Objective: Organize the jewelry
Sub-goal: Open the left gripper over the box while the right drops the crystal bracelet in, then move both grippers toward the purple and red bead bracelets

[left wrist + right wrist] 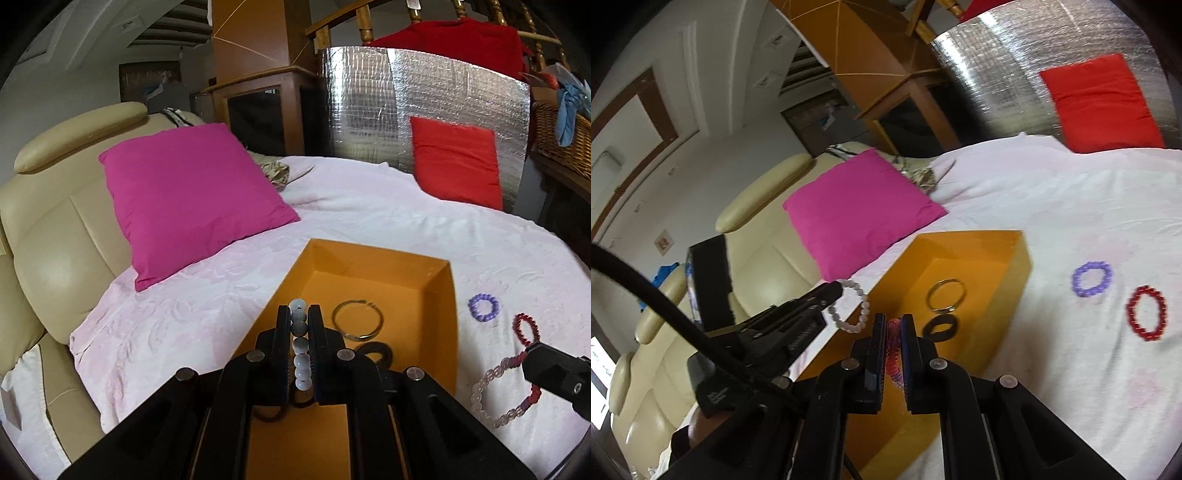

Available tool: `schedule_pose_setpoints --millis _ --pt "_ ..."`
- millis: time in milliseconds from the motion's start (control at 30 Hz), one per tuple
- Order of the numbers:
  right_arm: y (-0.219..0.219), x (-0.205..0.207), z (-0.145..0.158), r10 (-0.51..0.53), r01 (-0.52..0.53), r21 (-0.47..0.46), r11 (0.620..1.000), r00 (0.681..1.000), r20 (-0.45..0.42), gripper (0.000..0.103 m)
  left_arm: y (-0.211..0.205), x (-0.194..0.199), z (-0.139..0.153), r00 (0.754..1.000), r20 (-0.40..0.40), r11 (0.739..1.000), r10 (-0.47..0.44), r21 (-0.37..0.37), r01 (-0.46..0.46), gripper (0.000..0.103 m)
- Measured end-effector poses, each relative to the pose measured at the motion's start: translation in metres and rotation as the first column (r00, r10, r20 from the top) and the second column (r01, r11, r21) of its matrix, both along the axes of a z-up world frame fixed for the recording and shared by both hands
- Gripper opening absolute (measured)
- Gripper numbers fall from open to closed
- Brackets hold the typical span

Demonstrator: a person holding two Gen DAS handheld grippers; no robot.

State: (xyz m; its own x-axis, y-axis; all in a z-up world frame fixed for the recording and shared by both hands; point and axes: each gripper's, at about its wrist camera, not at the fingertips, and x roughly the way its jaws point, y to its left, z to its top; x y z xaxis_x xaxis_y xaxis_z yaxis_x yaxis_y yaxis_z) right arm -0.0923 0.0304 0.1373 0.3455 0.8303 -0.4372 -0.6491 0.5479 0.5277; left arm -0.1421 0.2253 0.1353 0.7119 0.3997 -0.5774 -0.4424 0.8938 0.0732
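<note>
While two bracelets (pixel 1092 278) lie loose, box (pixel 1021 254) holds two.

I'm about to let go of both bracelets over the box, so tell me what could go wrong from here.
1. The grey and white bead bracelet in the left gripper hangs near the orange cardboard box's edge; released there, it may land on the pink bedspread.
2. It could drop onto the thin metal bangle and tangle.
3. The pink and clear bead bracelet in the right gripper trails loosely and may snag the rim.
</note>
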Motion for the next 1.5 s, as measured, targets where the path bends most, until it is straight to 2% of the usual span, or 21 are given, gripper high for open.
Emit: schedule_pose_setpoints --millis 567,967,1300,1367,1400,1433,1467,1500 --pt "0.042 -0.013 -0.025 0.094 -0.096 -0.065 0.993 0.995 -0.039 0.008 0.004 -0.017 -0.013 0.997 -0.063 0.998 0.048 0.033 -0.046 0.009" --pt "0.064 -0.01 -0.045 0.115 -0.124 -0.111 0.986 0.99 -0.085 0.008 0.006 -0.014 -0.032 0.989 -0.14 0.998 0.056 0.007 -0.055 0.01" --pt "0.078 0.009 -0.062 0.102 -0.12 -0.127 0.985 0.985 -0.14 0.008 0.014 -0.001 -0.057 0.972 -0.228 0.996 0.061 -0.047 -0.074 0.01" --pt "0.078 0.013 -0.065 0.087 -0.107 -0.127 0.986 0.984 -0.157 0.012 0.014 0.001 -0.06 0.971 -0.233 0.996 0.045 -0.061 -0.061 0.01" --pt "0.077 0.018 -0.067 0.08 -0.102 -0.124 0.987 0.982 -0.17 0.012 0.013 0.002 -0.062 0.97 -0.239 0.996 0.043 -0.062 -0.06 0.011" --pt "0.074 0.02 -0.067 0.055 -0.078 -0.135 0.988 0.985 -0.165 0.012 0.013 0.003 -0.062 0.969 -0.244 0.996 0.045 -0.061 -0.062 0.02" --pt "0.071 0.023 -0.066 0.029 -0.052 -0.138 0.989 0.986 -0.162 0.013 0.013 0.003 -0.063 0.967 -0.25 0.996 0.05 -0.061 -0.067 0.034" --pt "0.065 0.027 -0.066 0.016 -0.037 -0.126 0.991 0.986 -0.168 0.013 0.014 0.003 -0.063 0.968 -0.247 0.996 0.052 -0.063 -0.069 0.039"
